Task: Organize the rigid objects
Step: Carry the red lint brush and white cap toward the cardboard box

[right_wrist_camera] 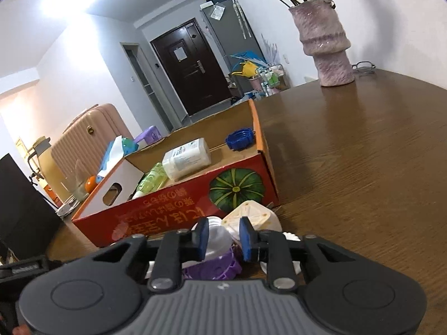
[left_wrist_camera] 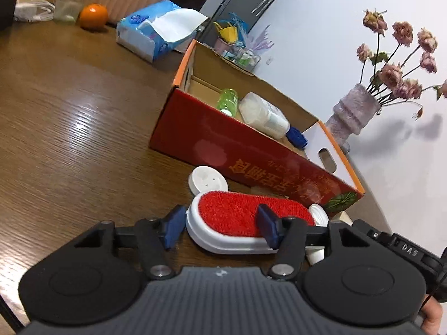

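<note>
A red cardboard box [left_wrist_camera: 245, 150] lies on the wooden table and holds a green bottle [left_wrist_camera: 228, 101], a white bottle [left_wrist_camera: 262, 114] and a blue cap [left_wrist_camera: 297, 136]. In front of it lie a white brush with a red pad [left_wrist_camera: 240, 217] and a white round lid [left_wrist_camera: 208, 181]. My left gripper [left_wrist_camera: 220, 227] is open, its fingers on either side of the brush's end. In the right wrist view the box [right_wrist_camera: 178, 209] shows with the same items. My right gripper [right_wrist_camera: 223, 237] stands partly closed around a clear jar with a purple lid [right_wrist_camera: 215, 262], beside a cream container [right_wrist_camera: 251, 215].
A tissue pack [left_wrist_camera: 148, 30], an orange [left_wrist_camera: 93, 16] and a plastic bag stand at the far side of the table. A vase of dried roses [left_wrist_camera: 354, 114] stands to the right of the box. It also shows in the right wrist view [right_wrist_camera: 327, 47], with glasses [right_wrist_camera: 363, 67] behind.
</note>
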Available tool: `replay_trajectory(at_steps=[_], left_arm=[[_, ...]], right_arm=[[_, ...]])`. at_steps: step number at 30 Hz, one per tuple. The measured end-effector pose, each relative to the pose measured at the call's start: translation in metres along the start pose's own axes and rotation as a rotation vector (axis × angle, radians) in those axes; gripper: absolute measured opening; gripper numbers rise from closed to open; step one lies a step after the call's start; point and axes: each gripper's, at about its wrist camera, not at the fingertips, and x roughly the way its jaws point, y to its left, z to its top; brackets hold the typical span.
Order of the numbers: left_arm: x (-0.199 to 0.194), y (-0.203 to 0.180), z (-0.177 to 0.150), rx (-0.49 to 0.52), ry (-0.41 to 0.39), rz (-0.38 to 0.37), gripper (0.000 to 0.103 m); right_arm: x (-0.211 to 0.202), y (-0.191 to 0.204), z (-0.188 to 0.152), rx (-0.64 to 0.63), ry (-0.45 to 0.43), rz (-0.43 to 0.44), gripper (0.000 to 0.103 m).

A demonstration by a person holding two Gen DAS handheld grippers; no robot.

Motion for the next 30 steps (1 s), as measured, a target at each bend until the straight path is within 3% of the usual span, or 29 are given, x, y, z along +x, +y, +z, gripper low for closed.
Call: replay_trajectory(at_steps=[7, 11, 22, 30], left_arm=[[0.0, 0.002, -0.005, -0.001, -0.029, -0.025, 0.056], [-0.007, 0.002, -0.007, -0.022, -0.036, -0.016, 0.056], [-0.08, -0.006, -0.021, -0.003, -0.125, -0.018, 0.056], [-0.122, -0.012, -0.05, 0.011, -0.14, -0.001, 0.056]], right_arm=[[-0.001, -0.016, 0.003, 0.11, 0.029, 0.061, 0.019], [-0.008, -0.008, 0.0, 0.107, 0.017, 0.057, 0.02], [-0.068, 0.026, -0.019, 0.061, -0.031, 0.096, 0.02], [-0.104, 0.031, -0.045, 0.064, -0.024, 0.102, 0.02]])
